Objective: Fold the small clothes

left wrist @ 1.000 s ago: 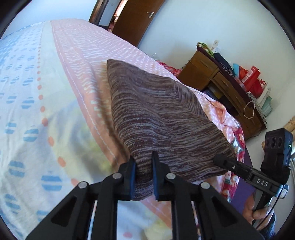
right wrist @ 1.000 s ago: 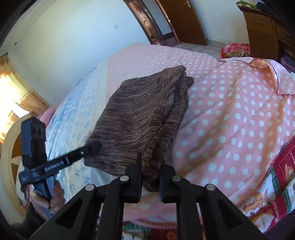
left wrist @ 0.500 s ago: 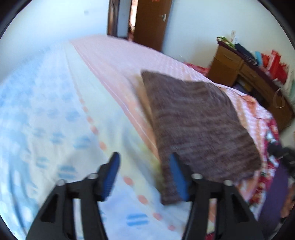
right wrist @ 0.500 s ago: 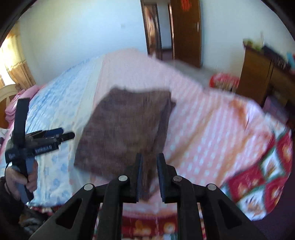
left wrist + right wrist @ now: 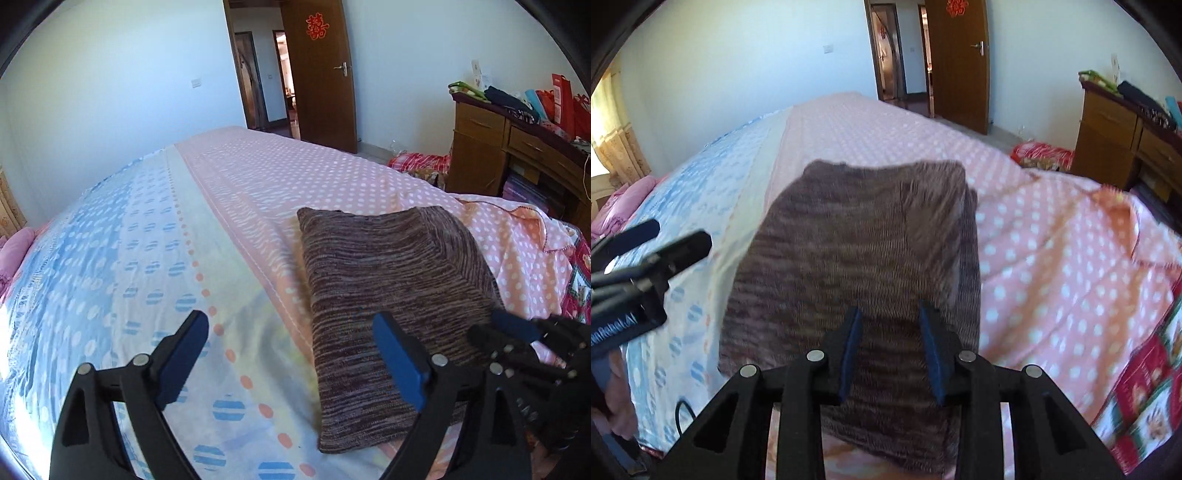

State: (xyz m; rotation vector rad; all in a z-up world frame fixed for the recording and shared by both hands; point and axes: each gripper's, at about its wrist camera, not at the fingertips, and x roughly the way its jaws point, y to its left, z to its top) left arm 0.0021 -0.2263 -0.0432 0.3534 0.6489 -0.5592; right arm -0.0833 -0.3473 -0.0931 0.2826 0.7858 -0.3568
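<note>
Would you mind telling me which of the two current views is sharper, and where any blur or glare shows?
Left wrist view: crisp on the folded brown garment, with sun glare at the lower left edge. Right wrist view: motion-blurred across the garment and the bedspread.

The right-wrist view is motion-blurred, smearing the sweater's [image 5: 857,258] knit. Its near edge is hidden behind the right gripper [image 5: 892,345]. In the left-wrist view, the sweater's [image 5: 391,291] near right corner is covered by the left gripper's [image 5: 291,363] finger. Items on the dresser [image 5: 517,147] beyond the sweater are cut off at the frame edge.
</note>
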